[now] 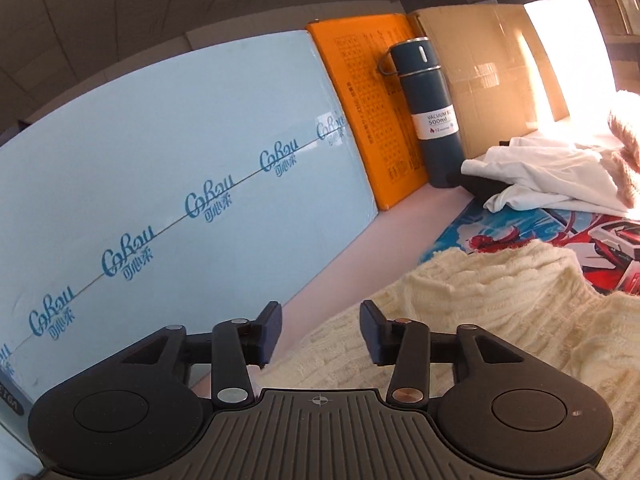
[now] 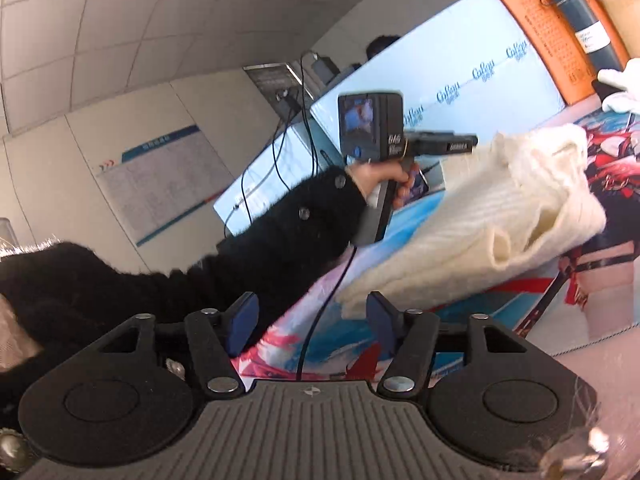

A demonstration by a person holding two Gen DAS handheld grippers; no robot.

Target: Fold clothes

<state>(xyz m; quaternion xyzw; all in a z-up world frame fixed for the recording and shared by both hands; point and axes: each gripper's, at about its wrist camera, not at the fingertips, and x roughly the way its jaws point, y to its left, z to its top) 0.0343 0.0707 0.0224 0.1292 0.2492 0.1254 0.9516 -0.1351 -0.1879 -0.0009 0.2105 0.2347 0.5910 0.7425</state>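
Cream cable-knit sweater (image 2: 500,216) lies folded in a thick bundle on the printed anime mat (image 2: 592,280), at about two o'clock from the right gripper (image 2: 310,326), whose jaws stand spread with nothing between them. In the left wrist view the same knit fills the five o'clock area, and the left gripper (image 1: 320,330) hangs over its near edge with jaws likewise spread and holding nothing. From here the bulky fold could spring apart if either gripper pinches only the top layer, since the layers look loose and lofty; a low approach might also drag the mat. At one o'clock in the left view a white garment (image 1: 540,176) is heaped just beside the dark blue vacuum flask (image 1: 432,116), and tugging it carelessly might tip the flask. The sweater's far side is hidden in both views, a pinkish fuzzy item at the right edge is cut off, and glare washes out the cardboard box (image 1: 492,76).
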